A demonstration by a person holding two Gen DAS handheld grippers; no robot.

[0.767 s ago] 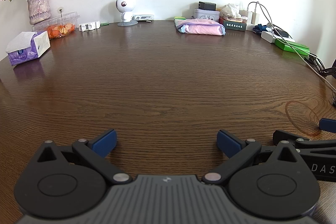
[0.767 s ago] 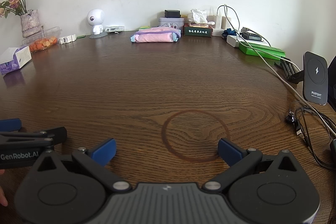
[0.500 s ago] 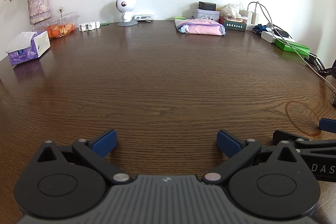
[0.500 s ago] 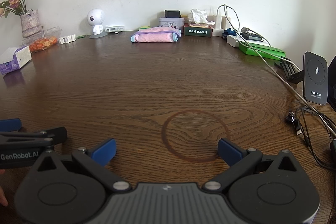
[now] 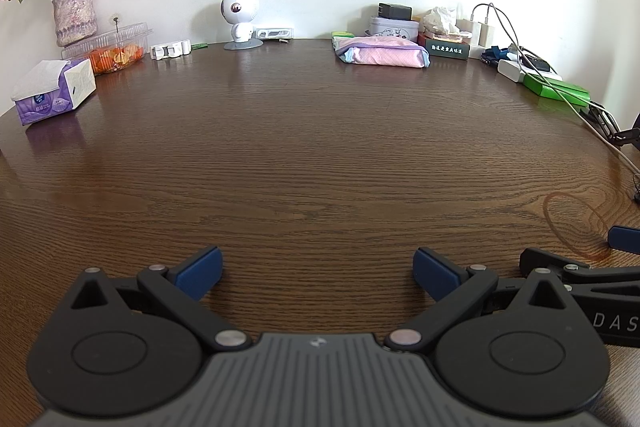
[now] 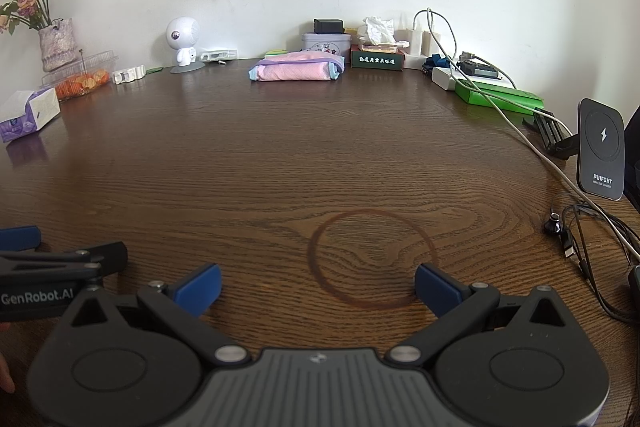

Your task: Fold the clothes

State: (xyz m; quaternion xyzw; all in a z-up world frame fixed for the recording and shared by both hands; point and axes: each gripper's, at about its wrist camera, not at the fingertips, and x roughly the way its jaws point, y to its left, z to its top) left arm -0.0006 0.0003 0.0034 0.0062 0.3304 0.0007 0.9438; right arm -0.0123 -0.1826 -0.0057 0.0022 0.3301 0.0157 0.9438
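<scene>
A folded pink garment [image 5: 382, 56] with pale blue and purple trim lies at the far edge of the dark wooden table [image 5: 312, 155], and the right wrist view shows the same garment [image 6: 296, 71]. My left gripper [image 5: 316, 273] rests low near the table's front edge, open, with only bare wood between its blue pads. My right gripper [image 6: 316, 287] sits beside it, also open and holding nothing, over a ring stain [image 6: 370, 259]. Each gripper shows at the edge of the other's view. Both are far from the garment.
Along the back wall stand a vase of flowers [image 5: 74, 15], a plastic box of orange food [image 5: 114, 49], a white round-headed gadget [image 5: 239, 19], a tin [image 5: 394, 25] and a dark box [image 5: 446, 49]. A tissue pack [image 5: 52, 93] lies left. Cables, green boxes [image 6: 500, 97] and a wireless charger stand [image 6: 602, 149] crowd the right side.
</scene>
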